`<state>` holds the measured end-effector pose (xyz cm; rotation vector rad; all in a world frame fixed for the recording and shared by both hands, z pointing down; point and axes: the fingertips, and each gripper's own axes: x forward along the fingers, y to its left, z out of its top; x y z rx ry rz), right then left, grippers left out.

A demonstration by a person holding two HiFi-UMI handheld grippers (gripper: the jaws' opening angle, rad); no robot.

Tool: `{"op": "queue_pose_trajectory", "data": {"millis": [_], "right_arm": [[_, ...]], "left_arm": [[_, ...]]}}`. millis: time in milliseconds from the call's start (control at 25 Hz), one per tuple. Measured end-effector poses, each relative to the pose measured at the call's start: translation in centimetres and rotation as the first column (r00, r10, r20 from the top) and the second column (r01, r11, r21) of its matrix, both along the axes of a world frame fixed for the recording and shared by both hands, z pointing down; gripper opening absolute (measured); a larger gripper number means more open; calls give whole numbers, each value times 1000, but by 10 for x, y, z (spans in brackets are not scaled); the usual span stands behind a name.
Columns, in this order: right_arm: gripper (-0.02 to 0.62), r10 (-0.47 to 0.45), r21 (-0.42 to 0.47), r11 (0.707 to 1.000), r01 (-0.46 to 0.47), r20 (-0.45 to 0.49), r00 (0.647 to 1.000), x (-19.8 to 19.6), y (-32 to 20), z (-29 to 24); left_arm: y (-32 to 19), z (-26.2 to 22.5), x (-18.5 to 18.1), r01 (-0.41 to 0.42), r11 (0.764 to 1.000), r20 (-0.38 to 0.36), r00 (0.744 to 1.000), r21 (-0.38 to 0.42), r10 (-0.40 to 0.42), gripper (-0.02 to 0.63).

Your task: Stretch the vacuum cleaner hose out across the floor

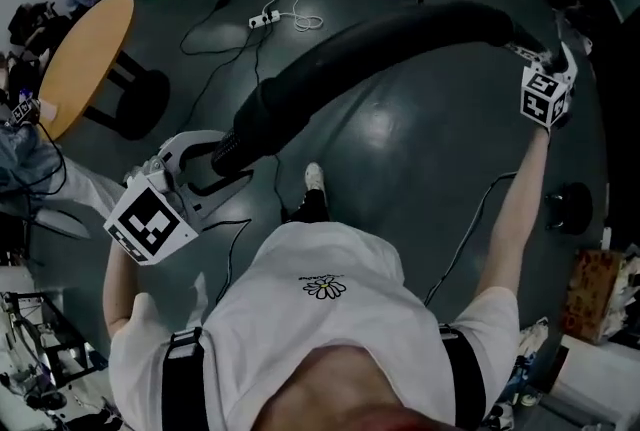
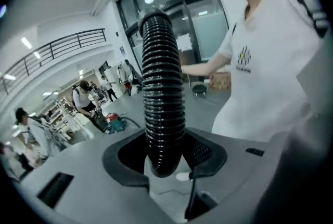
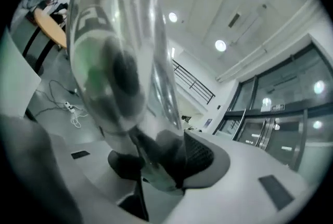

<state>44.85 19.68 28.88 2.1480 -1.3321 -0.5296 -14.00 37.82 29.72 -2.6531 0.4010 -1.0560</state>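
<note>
The vacuum cleaner hose is up off the floor, a thick black tube arching from lower left to upper right of the head view, above the person's white T-shirt with its small daisy print. Seen from the left gripper view, the hose is tightly ribbed, ring after glossy ring, and rises straight up the middle of the frame.

The left tongs are clamped on it near its lower end, and their dark rubbery pads press the ribs from both sides. The right tongs, at upper right, are closed on the hose's other end. In the right gripper view what sits pinched there is a smooth, shiny, see-through shape, too blurred to make out further.

The floor is dark grey and slick. A round wooden-topped table stands at upper left, and a white power strip with its curled cord lies near the top centre.
</note>
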Motion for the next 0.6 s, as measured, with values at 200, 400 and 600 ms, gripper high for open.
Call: {"op": "queue_pose_trajectory", "data": {"millis": [200,400,600], "right_arm": [[181,62,-47,996,-74,-212,975,1,19,-85],[183,178,-85,968,-237,-437,882,26,62,-132],[184,43,-20,993,-112,-842,537,-115,59,-221]], "left_arm": [[-21,31,-69,247,966,28,968,71,-249,164],[-30,-22,-162,440,891,-304,838,-112,-452,163],[-25,-84,-31,-118,975,-699,713,-190,-50,163]]}}
